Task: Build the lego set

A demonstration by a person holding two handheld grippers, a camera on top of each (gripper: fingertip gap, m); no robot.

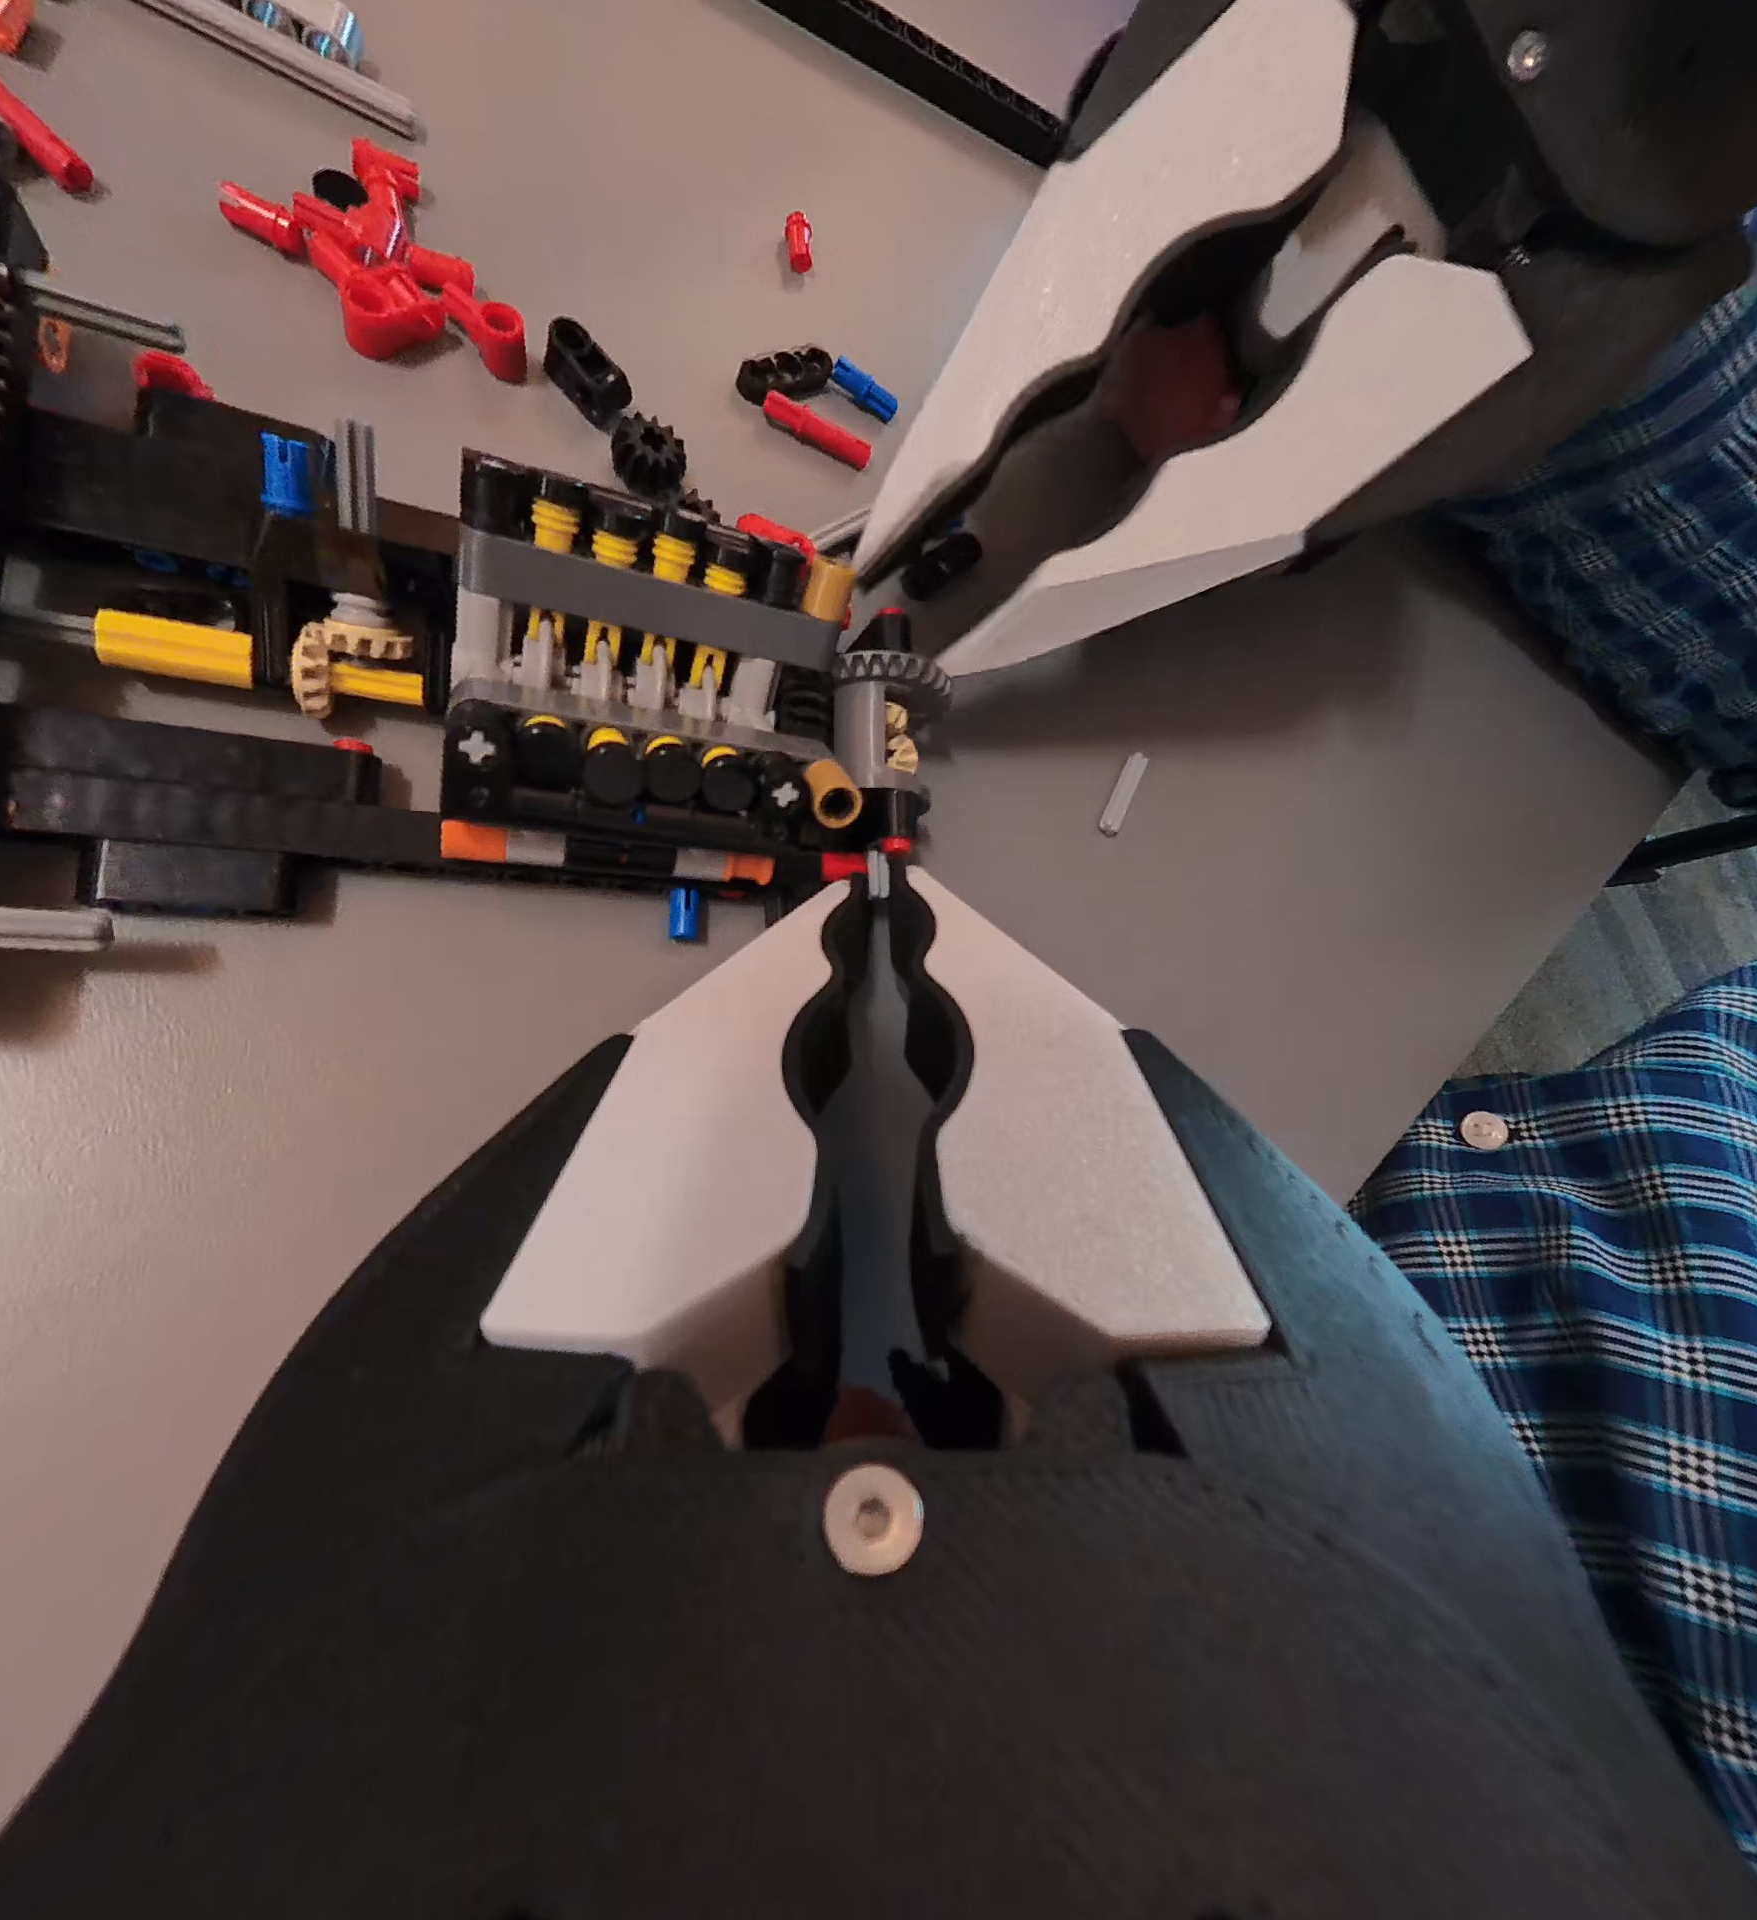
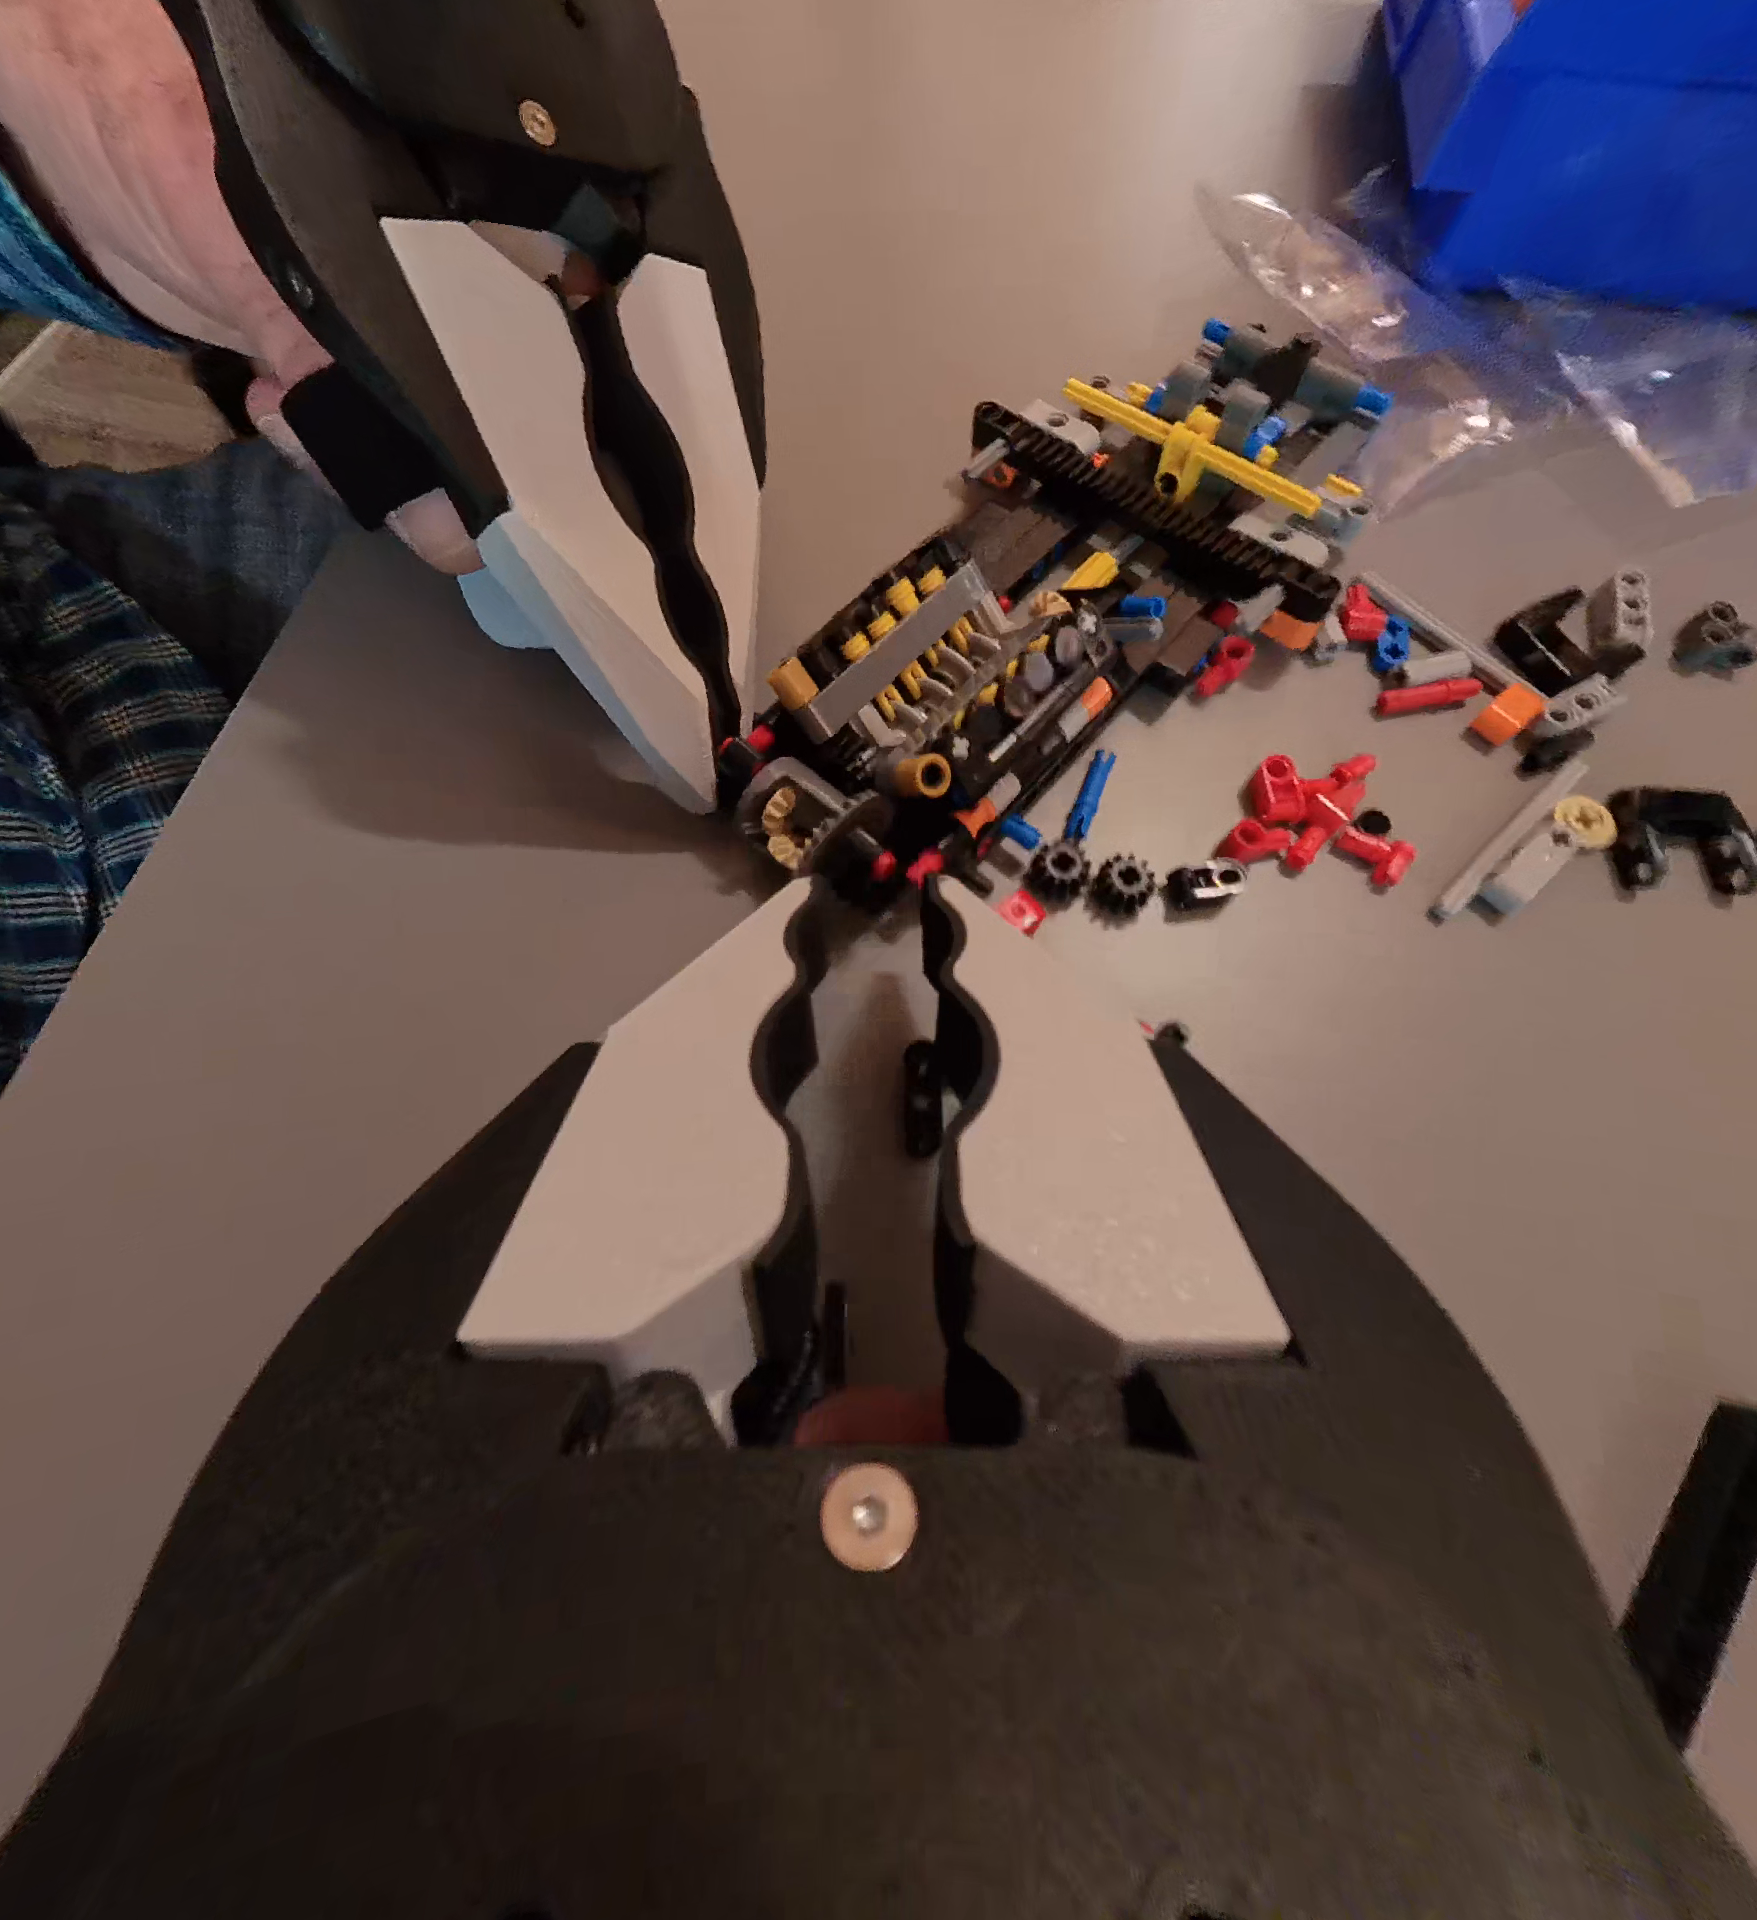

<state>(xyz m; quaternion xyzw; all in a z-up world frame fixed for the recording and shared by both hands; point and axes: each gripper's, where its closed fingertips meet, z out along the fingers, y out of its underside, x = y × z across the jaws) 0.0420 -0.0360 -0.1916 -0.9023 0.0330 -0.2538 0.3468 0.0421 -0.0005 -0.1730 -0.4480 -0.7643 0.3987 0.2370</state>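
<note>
The partly built Lego model lies flat on the grey table, with yellow pistons and black beams; it also shows in the right wrist view. At its near end sits a grey gear block with tan bevel gears. My left gripper is shut on a thin grey axle sticking out of that end. My right gripper closes from the opposite side on the black, red-pinned end of the gear block. Each gripper shows in the other's view: the right, the left.
Loose parts lie beside the model: a red connector cluster, two black gears, black and grey connectors, a short grey axle. A blue bin and clear bag stand behind. The table edge is near a plaid shirt. The grippers' ends are close to 5 cm from one another.
</note>
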